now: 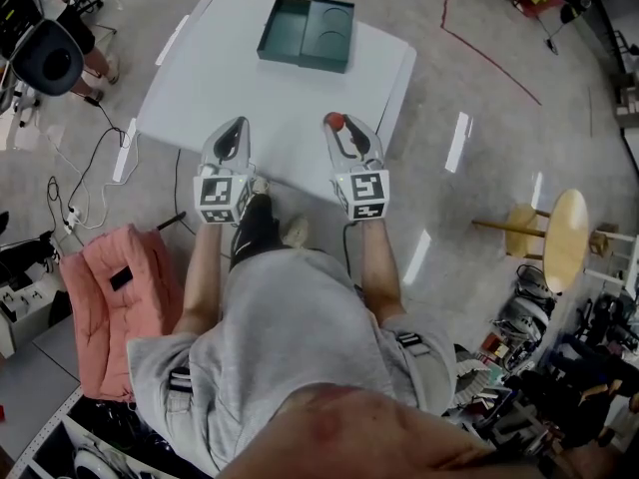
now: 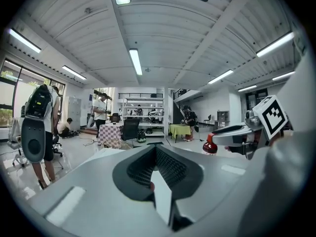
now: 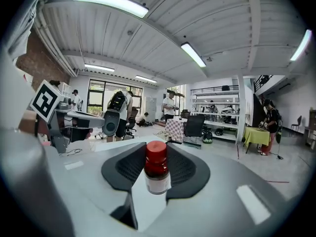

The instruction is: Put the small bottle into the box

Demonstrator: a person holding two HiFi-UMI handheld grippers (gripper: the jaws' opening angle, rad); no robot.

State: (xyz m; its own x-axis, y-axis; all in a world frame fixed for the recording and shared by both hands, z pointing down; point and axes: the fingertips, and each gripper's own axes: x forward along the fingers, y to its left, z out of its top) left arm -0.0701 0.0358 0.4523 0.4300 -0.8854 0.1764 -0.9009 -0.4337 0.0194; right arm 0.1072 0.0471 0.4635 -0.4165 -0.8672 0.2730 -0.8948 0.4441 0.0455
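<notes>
The small bottle [image 1: 334,121] has a red cap and a white label, and my right gripper [image 1: 339,128] is shut on it, holding it upright above the near edge of the white table [image 1: 200,78]. In the right gripper view the bottle [image 3: 156,177] stands between the black pads [image 3: 185,169]. An open dark green box [image 1: 307,33] lies at the table's far side, well ahead of both grippers. My left gripper [image 1: 236,128] hovers beside the right one, shut with nothing in it; in the left gripper view its pads [image 2: 170,167] meet at the tips. That view also shows the bottle [image 2: 210,146] off to the right.
A pink padded seat [image 1: 115,287] sits on the floor at the left, with cables and a black chair [image 1: 45,56] beyond it. A round wooden stool [image 1: 559,238] stands to the right, near a heap of gear. People stand in the room's background.
</notes>
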